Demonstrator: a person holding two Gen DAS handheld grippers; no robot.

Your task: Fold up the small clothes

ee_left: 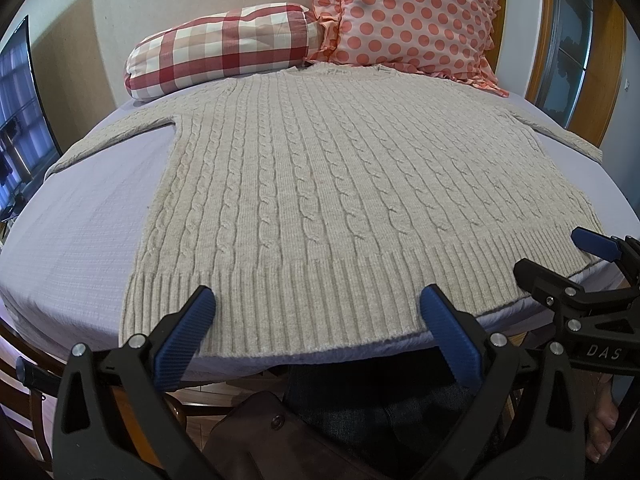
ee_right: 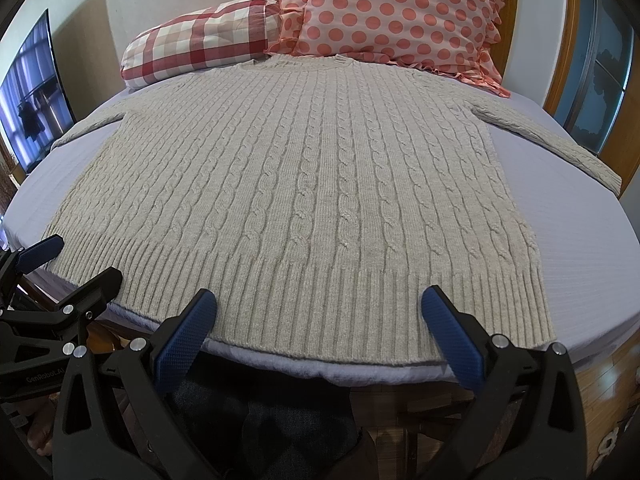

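A beige cable-knit sweater (ee_left: 320,184) lies flat on the bed, hem toward me, collar at the pillows, both sleeves spread out to the sides. It also shows in the right wrist view (ee_right: 304,184). My left gripper (ee_left: 318,304) is open, its blue pads just above the ribbed hem near the hem's left half. My right gripper (ee_right: 318,304) is open over the hem's right half. The right gripper also shows at the right edge of the left wrist view (ee_left: 568,264). The left gripper shows at the left edge of the right wrist view (ee_right: 76,264). Neither holds anything.
The bed (ee_left: 80,232) has a pale lavender sheet. A red checked pillow (ee_left: 224,48) and a pink polka-dot pillow (ee_left: 412,16) lie at the head. A screen (ee_left: 20,120) stands at the left, a wooden-framed window (ee_left: 576,52) at the right. Dark trousers (ee_left: 360,400) show below the bed edge.
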